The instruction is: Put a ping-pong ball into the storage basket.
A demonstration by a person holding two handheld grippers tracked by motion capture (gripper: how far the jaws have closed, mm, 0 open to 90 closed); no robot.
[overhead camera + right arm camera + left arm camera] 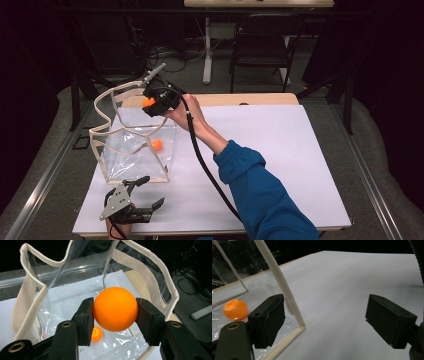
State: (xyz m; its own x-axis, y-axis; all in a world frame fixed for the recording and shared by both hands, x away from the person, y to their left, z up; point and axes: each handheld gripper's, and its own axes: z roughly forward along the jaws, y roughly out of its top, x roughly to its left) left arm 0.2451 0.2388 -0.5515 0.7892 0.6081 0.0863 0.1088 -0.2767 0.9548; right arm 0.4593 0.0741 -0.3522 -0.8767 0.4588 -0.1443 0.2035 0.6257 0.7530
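From my remote seat, going L to R: the clear plastic tote bag with cream fabric trim [131,145] stands open on the L part of the white table sheet [280,150], mouth up, its cream straps curling above the rim. Inside, on the bag's floor, lies a small orange ball w/ a dent in it [157,145]; the left gripper view shows that same ball [235,309] behind the clear wall. My left gripper [145,198] sits low at the near L edge of the sheet, just in front of the bag's near bottom corner, jaws spread wide w/ nothing between them; in its own view one jaw is right by the cream corner seam, touching or not I can't tell. Moving R, my right gripper [148,103] hangs over the bag's far rim, held by the hand on the blue-sleeved arm [260,195], black cable trailing back along the forearm. Its jaws are clamped on a second smooth orange ball [115,308], pads pressing both sides, ball above the open mouth of the bag, apart from the dented one below.
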